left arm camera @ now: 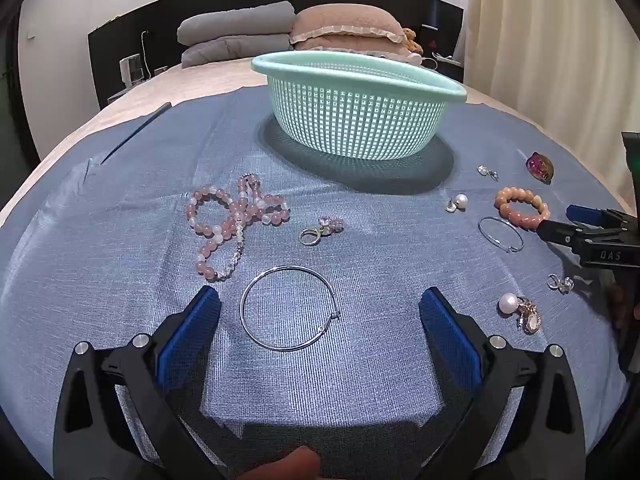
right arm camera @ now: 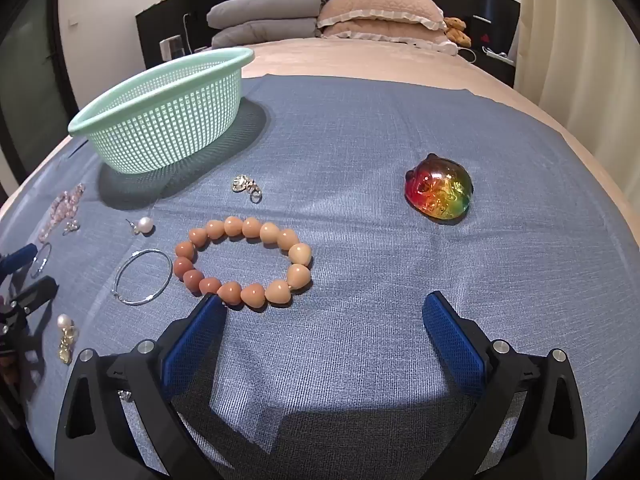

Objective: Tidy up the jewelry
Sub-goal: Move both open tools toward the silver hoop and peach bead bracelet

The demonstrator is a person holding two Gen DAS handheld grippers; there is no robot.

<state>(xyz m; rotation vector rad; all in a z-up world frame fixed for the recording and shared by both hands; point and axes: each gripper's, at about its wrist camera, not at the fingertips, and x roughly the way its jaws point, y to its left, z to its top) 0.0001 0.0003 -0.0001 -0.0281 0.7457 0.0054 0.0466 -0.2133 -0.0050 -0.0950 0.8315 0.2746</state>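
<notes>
A mint green mesh basket [left arm camera: 360,120] stands on a blue cloth [left arm camera: 120,208]; it also shows in the right wrist view [right arm camera: 168,128]. My left gripper [left arm camera: 320,304] is open, with a large silver hoop [left arm camera: 289,308] just ahead between its fingers. A pink bead necklace [left arm camera: 232,220] and a ring cluster [left arm camera: 322,230] lie beyond. My right gripper [right arm camera: 325,312] is open; its left finger [right arm camera: 200,332] touches or nearly touches an orange bead bracelet [right arm camera: 244,260]. A rainbow resin charm [right arm camera: 438,192] lies ahead to the right.
A smaller silver hoop [right arm camera: 142,278], pearl earrings [right arm camera: 144,225] [left arm camera: 516,308], a crystal earring [right arm camera: 246,186] and other small pieces [left arm camera: 560,282] lie scattered on the cloth. Pillows [right arm camera: 380,12] and folded grey bedding [right arm camera: 264,16] sit at the bed's head. A curtain [right arm camera: 580,60] hangs at right.
</notes>
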